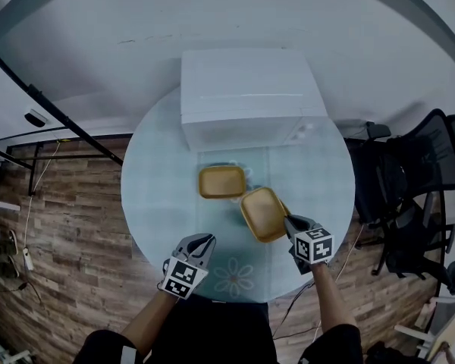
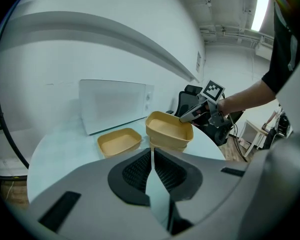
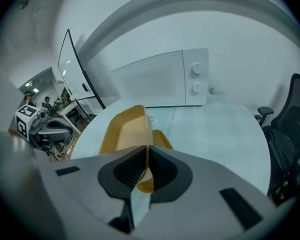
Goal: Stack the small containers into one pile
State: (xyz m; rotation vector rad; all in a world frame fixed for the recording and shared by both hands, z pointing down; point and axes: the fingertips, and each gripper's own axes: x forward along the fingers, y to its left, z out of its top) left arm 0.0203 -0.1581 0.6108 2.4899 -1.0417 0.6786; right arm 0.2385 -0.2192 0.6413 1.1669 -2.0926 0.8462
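while right tongs (image 1: pixel 289 221) clamp yellow container (image 1: pixel 262 213) rim, left tongs (image 1: pixel 204 240) closed, empty, near table (image 1: pixel 159 196) edge

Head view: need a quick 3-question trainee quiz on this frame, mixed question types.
1. True or false: the right gripper is shut on the rim of a yellow container.
2. Multiple choice: what does the left gripper hold? A) a yellow container B) nothing C) a cup
3. Fill in: the lone container sits on the round table just in front of the white ____.
Key: 1 true; 2 B; 3 microwave.
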